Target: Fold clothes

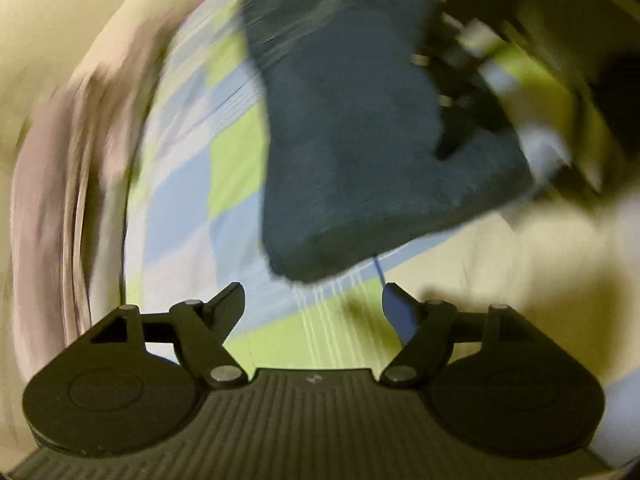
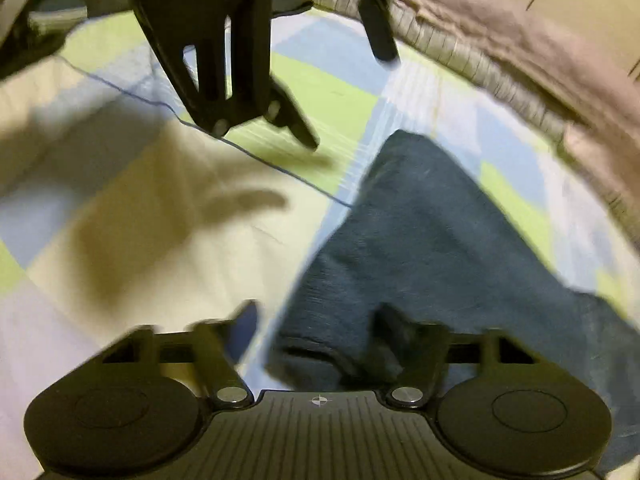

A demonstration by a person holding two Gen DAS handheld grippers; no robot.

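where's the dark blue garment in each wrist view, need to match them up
Left wrist view: the dark blue garment fills the upper centre, beyond the open left gripper, with the right gripper over its right edge.
Right wrist view: the garment runs from centre to lower right, its near end by the open right gripper.
Shared landmark: the checked green and blue sheet under it.

We record: dark blue garment [image 2: 432, 248], matt, coarse-napped cloth; checked bedsheet [image 1: 232, 148], smooth woven cloth; pink blanket [image 2: 532, 48], soft matt cloth; left gripper [image 1: 313, 307], matt black plastic, ribbed body, shiny metal pins.
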